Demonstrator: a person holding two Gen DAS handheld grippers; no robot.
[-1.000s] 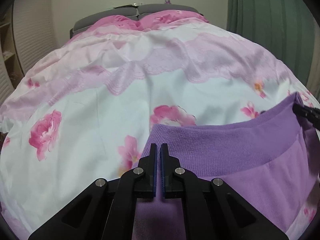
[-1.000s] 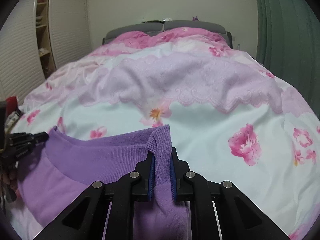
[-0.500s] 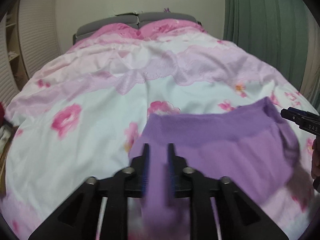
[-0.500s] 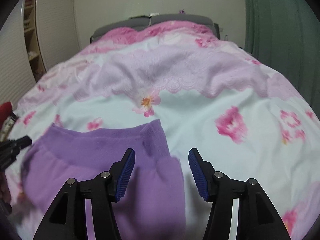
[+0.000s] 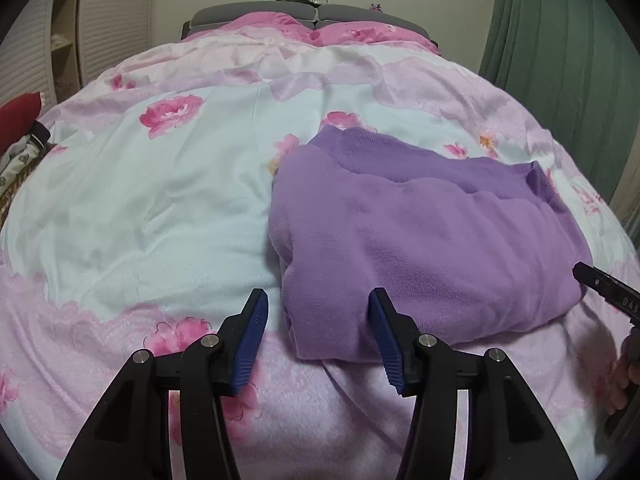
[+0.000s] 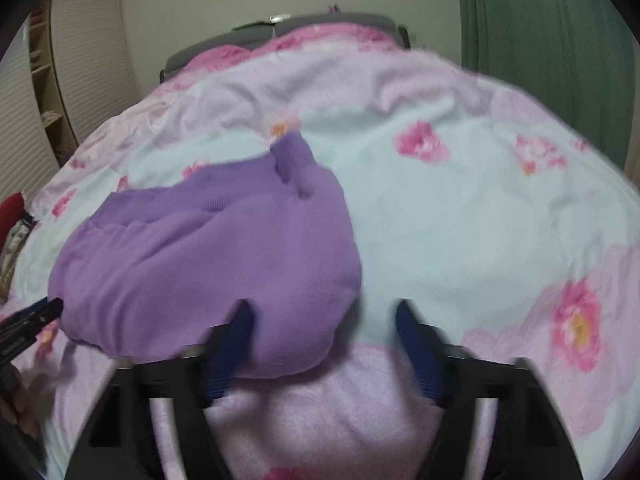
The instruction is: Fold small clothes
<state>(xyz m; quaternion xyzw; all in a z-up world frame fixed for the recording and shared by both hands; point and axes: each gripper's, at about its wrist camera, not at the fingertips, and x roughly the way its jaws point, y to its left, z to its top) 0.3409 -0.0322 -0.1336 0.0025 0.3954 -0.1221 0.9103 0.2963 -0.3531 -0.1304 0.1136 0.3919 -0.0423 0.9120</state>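
Purple garment (image 5: 420, 236): folded over on itself, lying on the floral bedspread (image 5: 152, 184), right of centre in the left wrist view.
Left wrist view, tool: left gripper (image 5: 318, 336) hovers at the garment's near left corner, jaws apart and opening; the corner sits between the blue pads (image 5: 250, 340), which do not press on it.
Left wrist view, other tool: the tip of the right gripper (image 5: 604, 288) enters at the right edge, just beside the garment's near right corner.
Right wrist view, garment: same purple garment (image 6: 208, 256), left of centre, ribbed band (image 6: 292, 156) on the far side with one end sticking up.
Right wrist view, tool: right gripper (image 6: 324, 344) has its jaws apart but closing; the near right corner lies between them, with no pinch visible.
Handling: looks like soft, light knit, limp and likely to slump or unfold if dragged; nothing fragile. The thicker ribbed band or a doubled corner seems the surest place to pinch, taking all layers together.
Hard to make out: the right wrist view is smeared, so pad contact there is uncertain. The layers under the fold, and any sleeves or legs, are hidden, so I cannot tell what kind of garment it is. A red thing (image 5: 20, 114) at the left edge is cut off.
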